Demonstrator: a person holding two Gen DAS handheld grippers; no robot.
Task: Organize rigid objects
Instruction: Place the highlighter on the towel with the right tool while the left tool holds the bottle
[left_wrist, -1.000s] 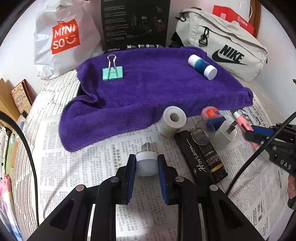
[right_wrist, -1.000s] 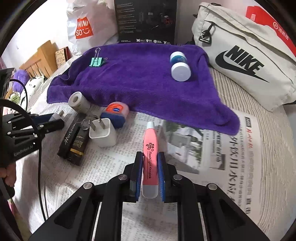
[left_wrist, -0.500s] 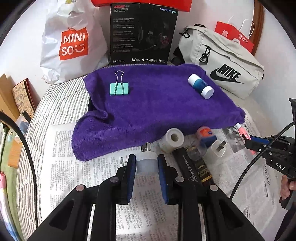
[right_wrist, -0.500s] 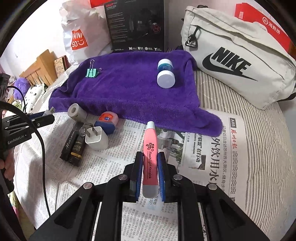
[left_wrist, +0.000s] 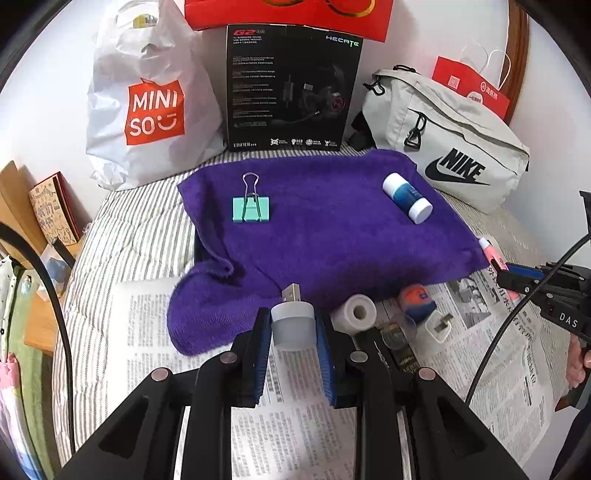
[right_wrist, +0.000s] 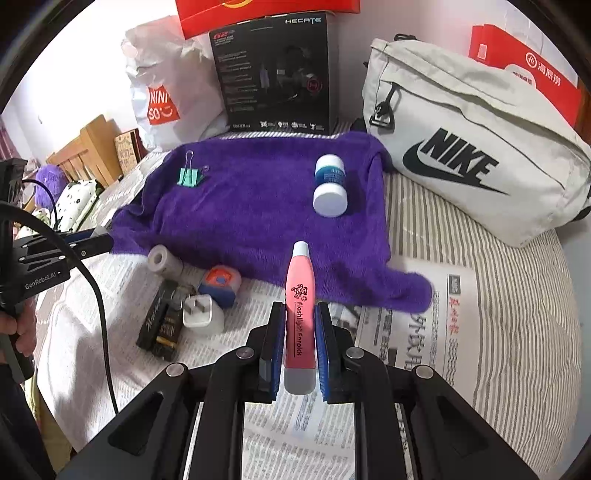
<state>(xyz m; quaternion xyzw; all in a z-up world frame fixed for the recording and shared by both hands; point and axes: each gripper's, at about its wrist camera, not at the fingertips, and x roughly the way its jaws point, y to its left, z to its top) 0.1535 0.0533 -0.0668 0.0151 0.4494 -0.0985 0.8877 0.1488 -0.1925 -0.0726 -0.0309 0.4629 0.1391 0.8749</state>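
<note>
My left gripper (left_wrist: 293, 334) had its fingers clamped on the white USB night light (left_wrist: 293, 323), plug pointing forward, held above the newspaper (left_wrist: 155, 332) at the near edge of the purple towel (left_wrist: 325, 240). My right gripper (right_wrist: 300, 345) gripped the pink flashlight pen (right_wrist: 300, 314) the same way, tip toward the towel. On the towel lay a green binder clip (left_wrist: 251, 212) and a blue-and-white bottle (left_wrist: 406, 198), well apart. A tape roll (left_wrist: 354, 315), a charger plug (right_wrist: 201, 314) and a dark box (right_wrist: 160, 325) sat clustered on the newspaper.

Binder clip (left_wrist: 251, 209) and bottle (left_wrist: 406, 198) on towel (left_wrist: 325, 243)
</note>
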